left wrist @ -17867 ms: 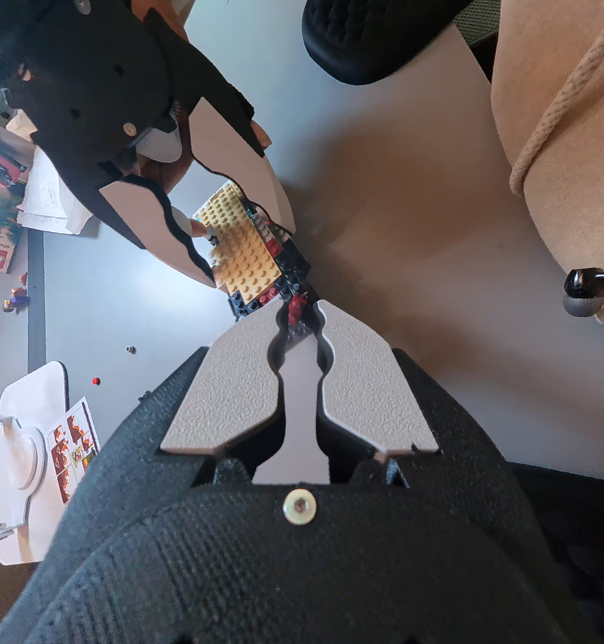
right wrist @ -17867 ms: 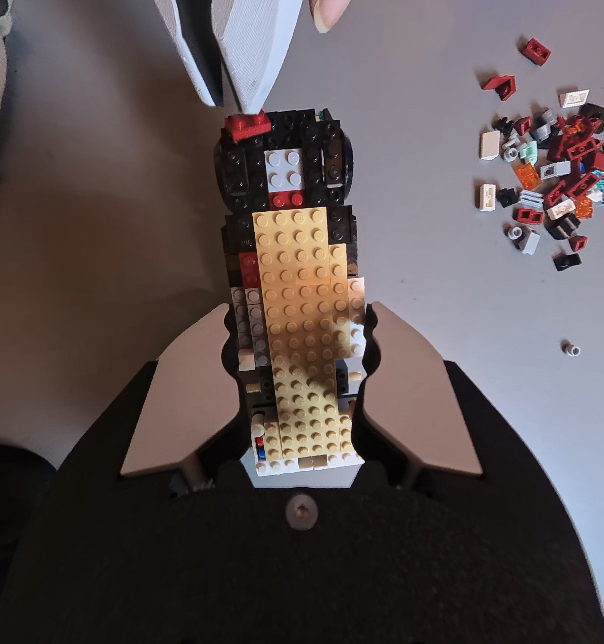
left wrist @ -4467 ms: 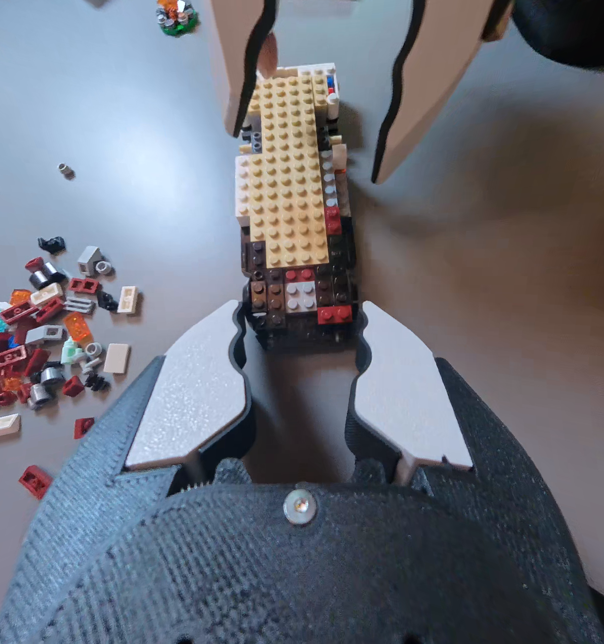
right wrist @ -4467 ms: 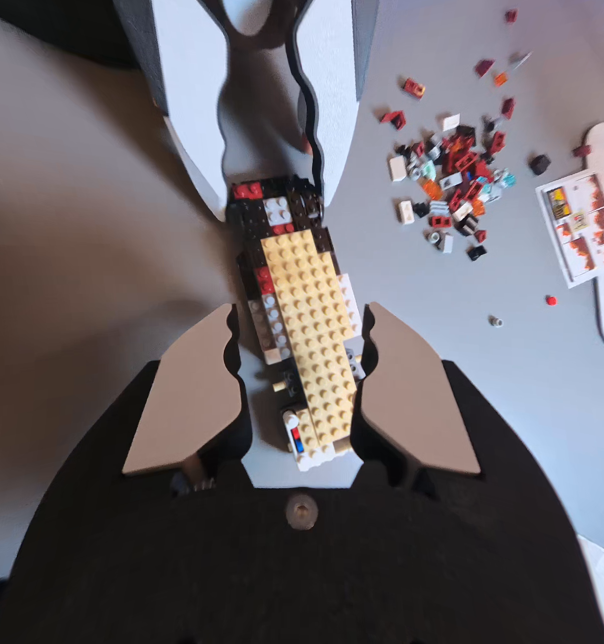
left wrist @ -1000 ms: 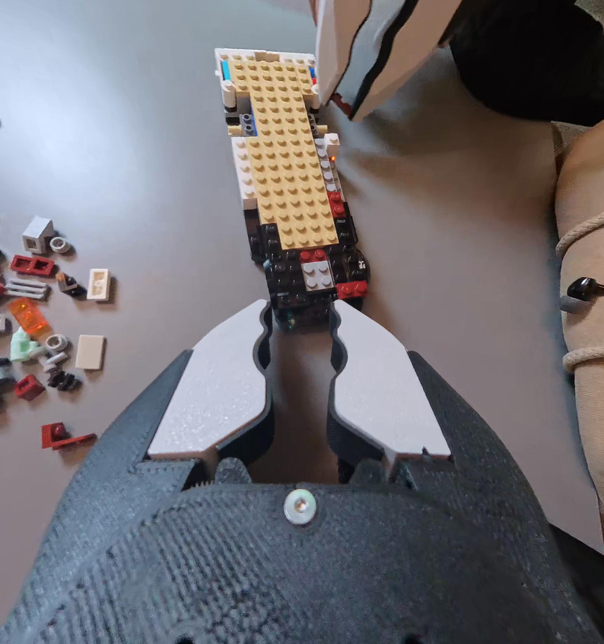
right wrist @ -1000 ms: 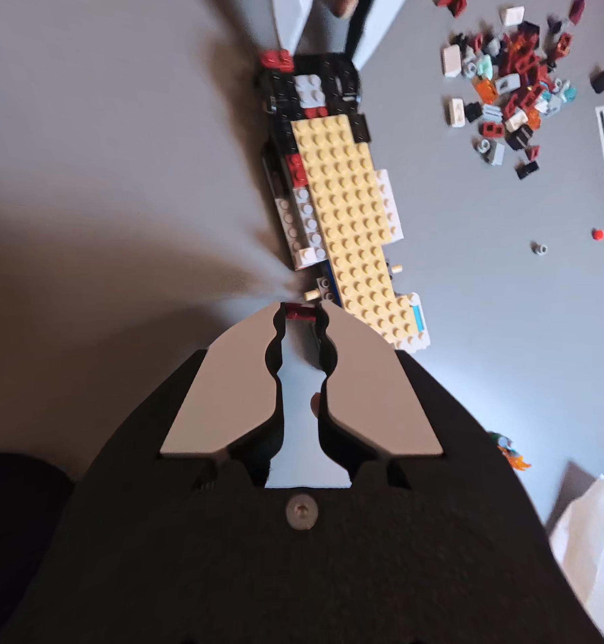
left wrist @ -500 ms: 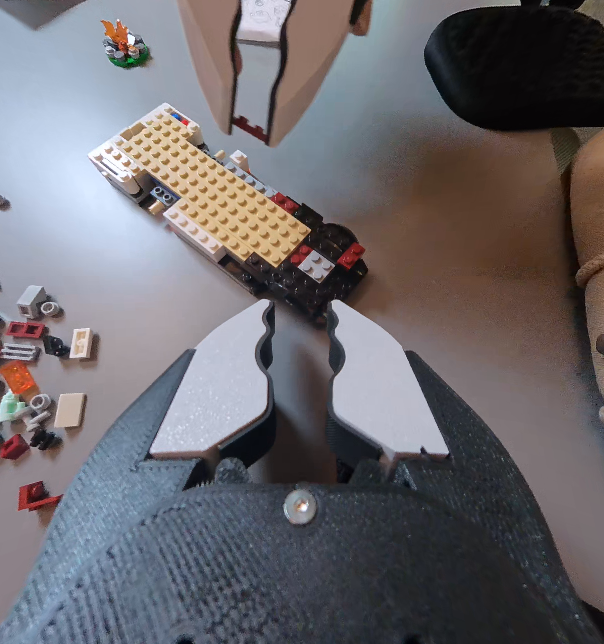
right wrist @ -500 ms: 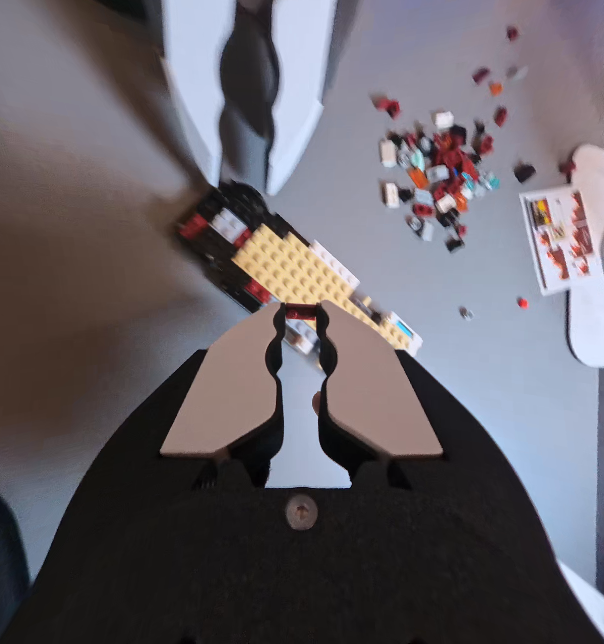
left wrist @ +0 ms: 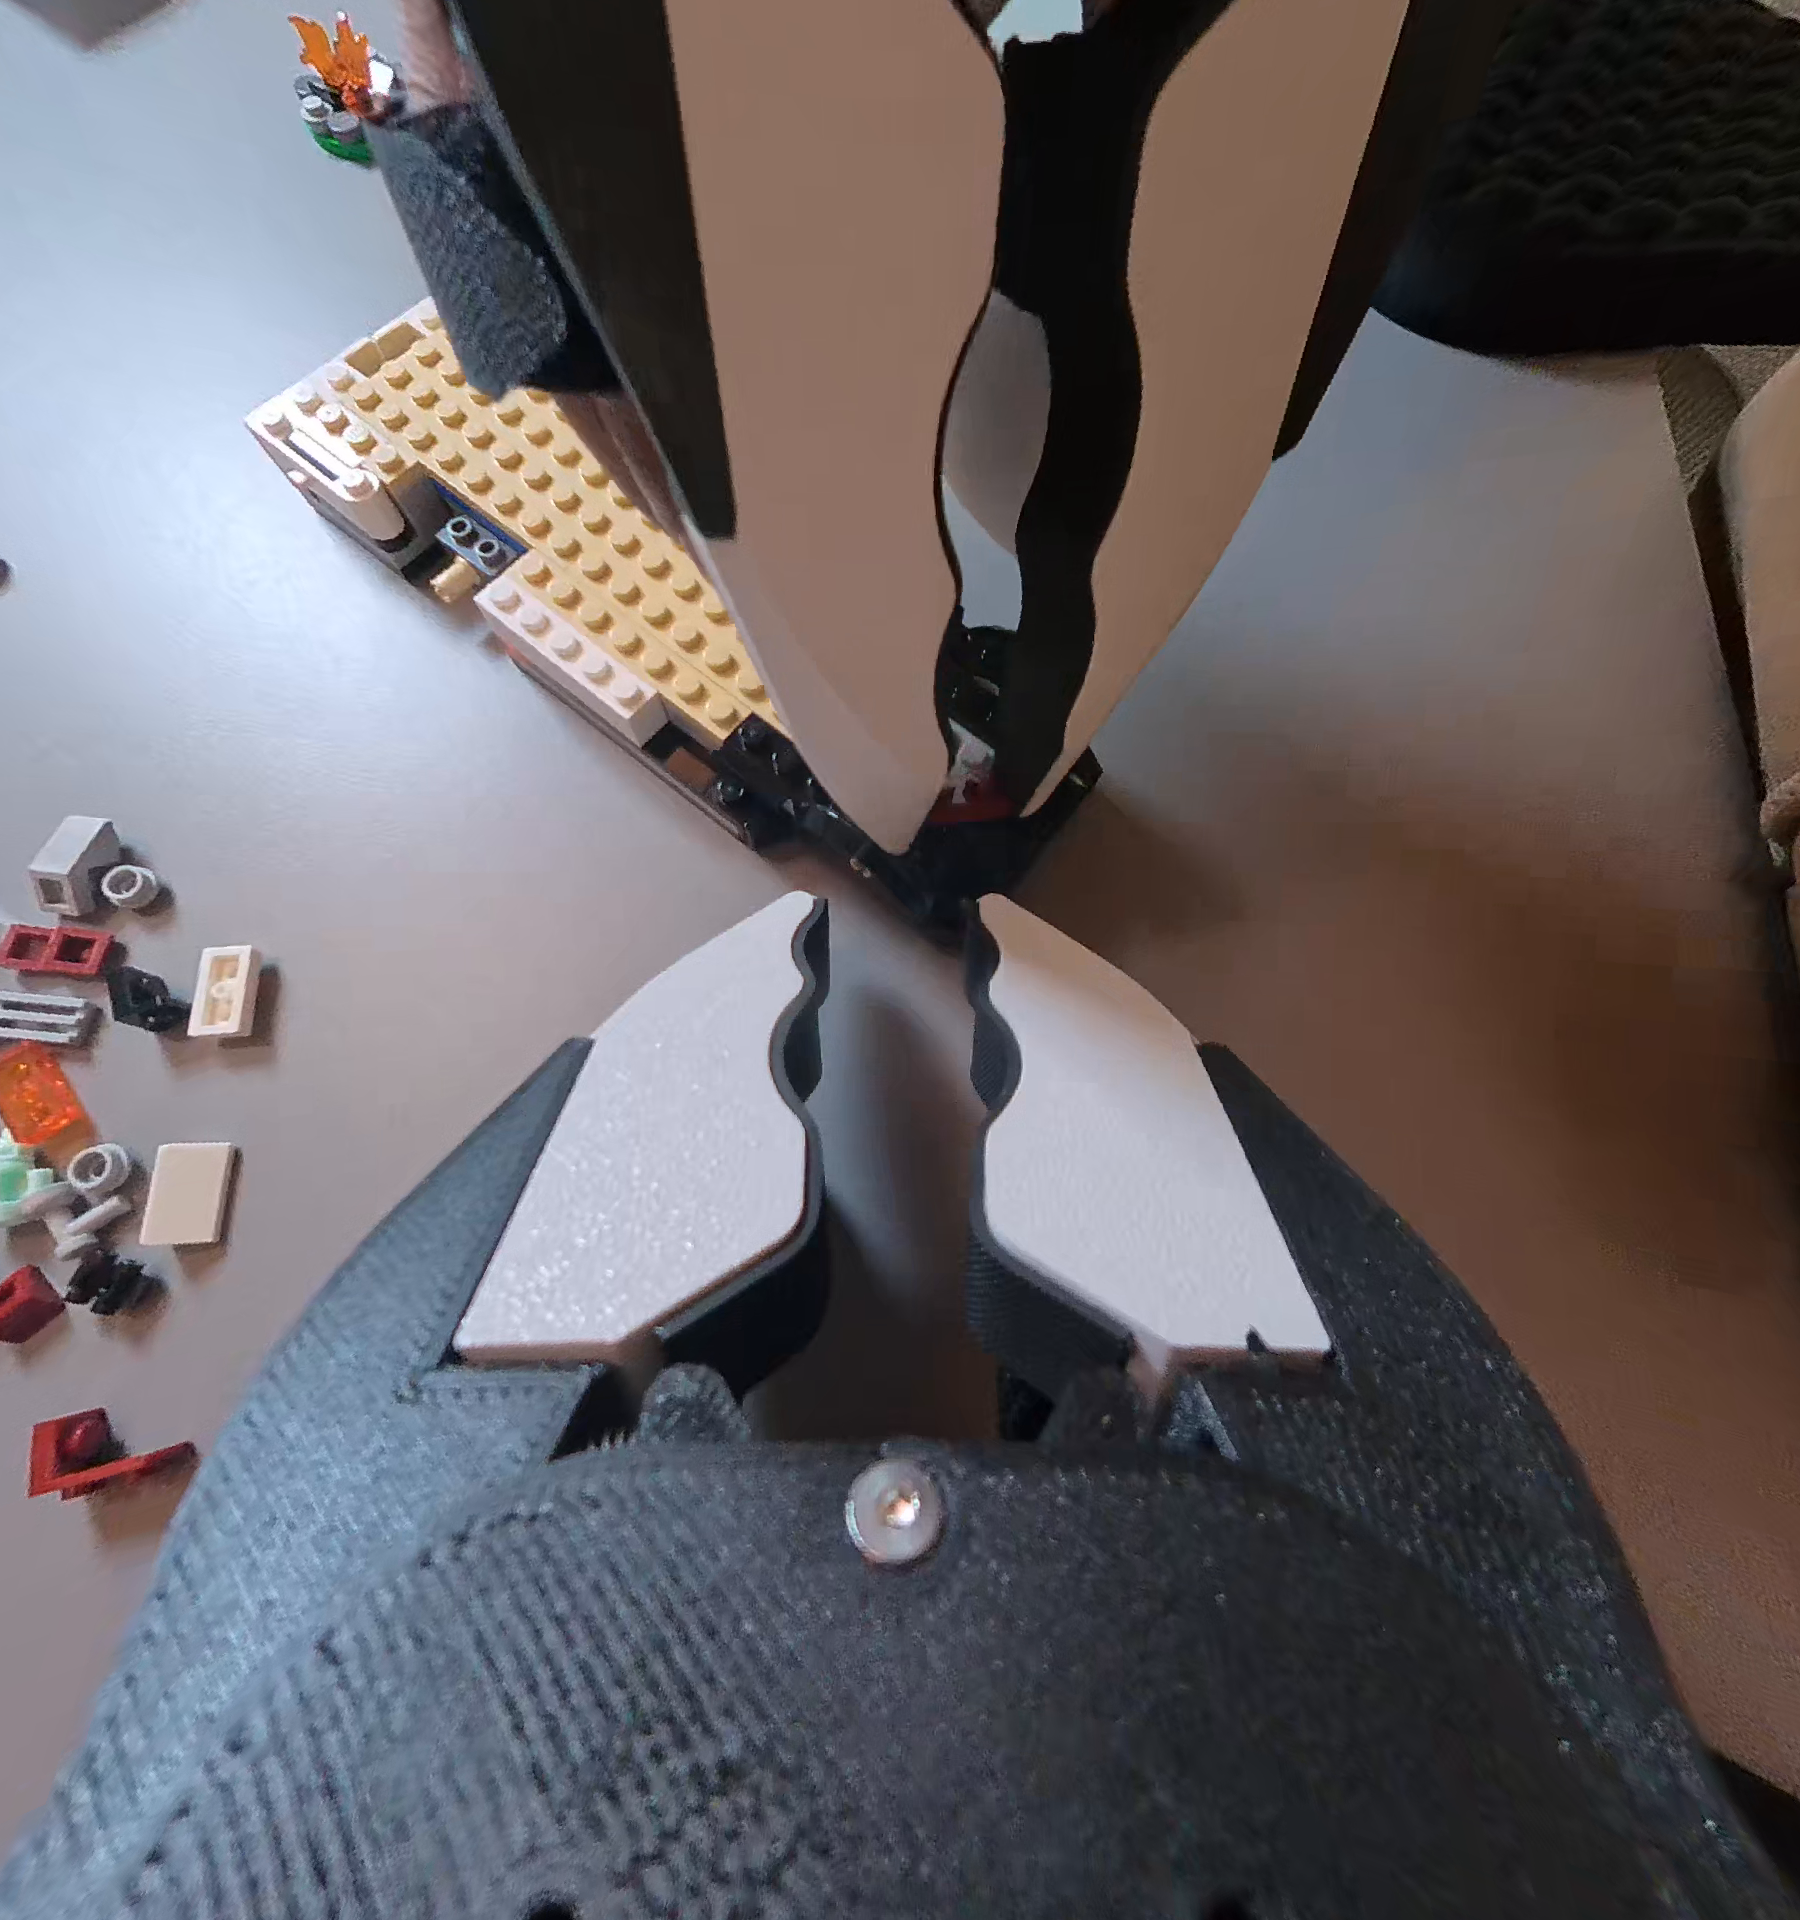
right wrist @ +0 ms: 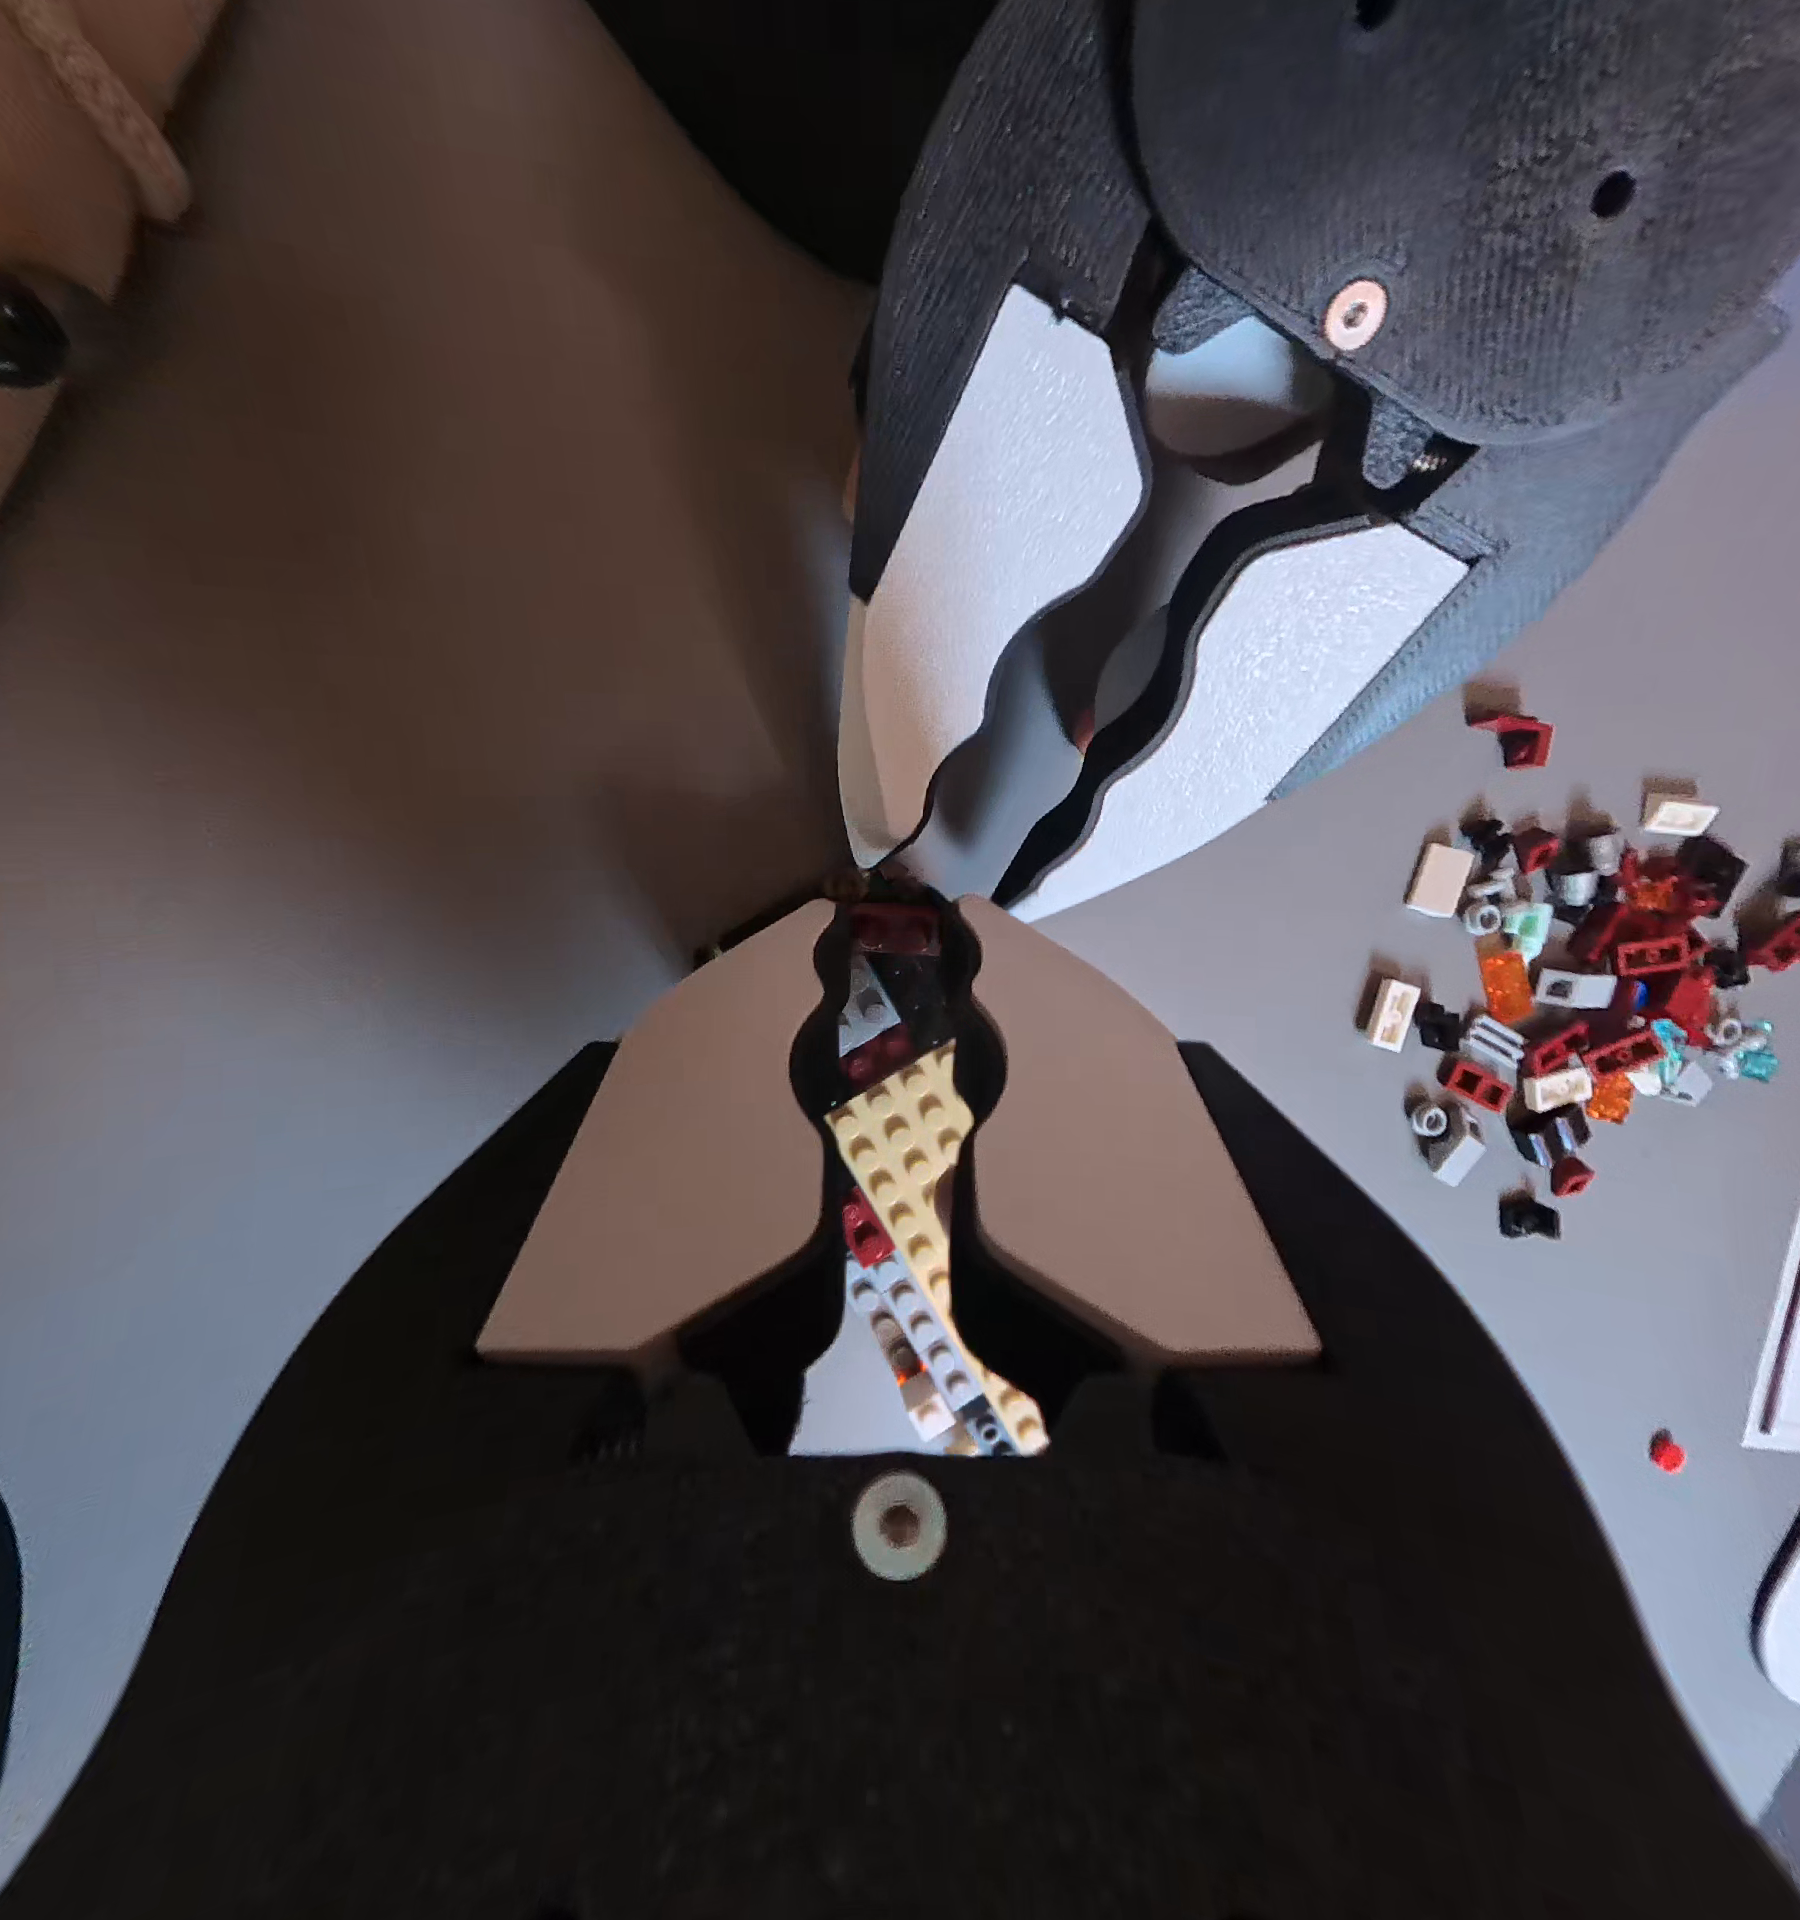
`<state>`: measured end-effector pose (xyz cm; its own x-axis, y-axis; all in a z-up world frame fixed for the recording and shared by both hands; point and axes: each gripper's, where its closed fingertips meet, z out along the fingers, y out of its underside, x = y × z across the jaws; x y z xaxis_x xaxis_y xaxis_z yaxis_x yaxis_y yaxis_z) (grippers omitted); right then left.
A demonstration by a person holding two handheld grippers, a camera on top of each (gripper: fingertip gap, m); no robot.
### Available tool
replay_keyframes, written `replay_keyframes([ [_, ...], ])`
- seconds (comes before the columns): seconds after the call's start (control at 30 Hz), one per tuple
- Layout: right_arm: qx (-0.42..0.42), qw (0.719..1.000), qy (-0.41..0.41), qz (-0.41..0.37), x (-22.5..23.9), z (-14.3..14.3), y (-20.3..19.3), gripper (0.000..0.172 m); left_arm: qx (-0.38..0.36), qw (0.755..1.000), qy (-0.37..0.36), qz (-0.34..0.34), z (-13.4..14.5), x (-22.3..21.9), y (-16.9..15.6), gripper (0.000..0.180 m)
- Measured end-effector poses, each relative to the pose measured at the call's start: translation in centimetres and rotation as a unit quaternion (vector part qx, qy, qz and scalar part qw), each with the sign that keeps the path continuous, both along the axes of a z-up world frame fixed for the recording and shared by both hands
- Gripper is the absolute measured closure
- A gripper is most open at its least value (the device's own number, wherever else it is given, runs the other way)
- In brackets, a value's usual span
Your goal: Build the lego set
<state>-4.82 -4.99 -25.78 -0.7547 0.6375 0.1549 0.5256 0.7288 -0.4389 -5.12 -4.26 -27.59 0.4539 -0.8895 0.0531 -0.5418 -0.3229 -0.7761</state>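
Right tongs (right wrist: 898, 914) pinch dark-red studded brick (right wrist: 894, 928) – left tongs (left wrist: 898, 914) spread, bare

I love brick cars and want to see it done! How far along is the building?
Done: the long model already has its tan studded top and black end. In hand: the right gripper pinches a small dark red brick over that black end, with the left gripper open close beside it. Left: a pile of loose bricks lies unused on the table.

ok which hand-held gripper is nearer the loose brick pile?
Left. The left hand-held gripper reaches in from just above the pile; the right hand-held gripper sits farther off, over the brick model.
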Motion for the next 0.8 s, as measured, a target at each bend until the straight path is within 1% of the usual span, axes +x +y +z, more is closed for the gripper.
replay_keyframes([
  [0.17,0.029,0.998,-0.04,0.035,0.17,-0.71,0.12,0.155,-0.003,1.0,-0.005,-0.002,0.09,-0.02,-0.12,0.156],
  [0.3,0.03,0.997,-0.057,0.05,0.13,-0.81,-0.01,0.155,-0.014,1.0,-0.024,0.0,0.29,0.02,-0.11,0.156],
  [0.57,0.029,0.995,-0.068,0.06,0.01,-0.94,0.06,0.152,-0.025,0.999,-0.046,0.004,0.49,0.19,-0.06,0.158],
  [0.8,0.024,0.997,-0.057,0.053,0.05,-0.73,0.29,0.151,-0.031,0.998,-0.061,0.008,0.62,0.17,0.16,0.159],
])
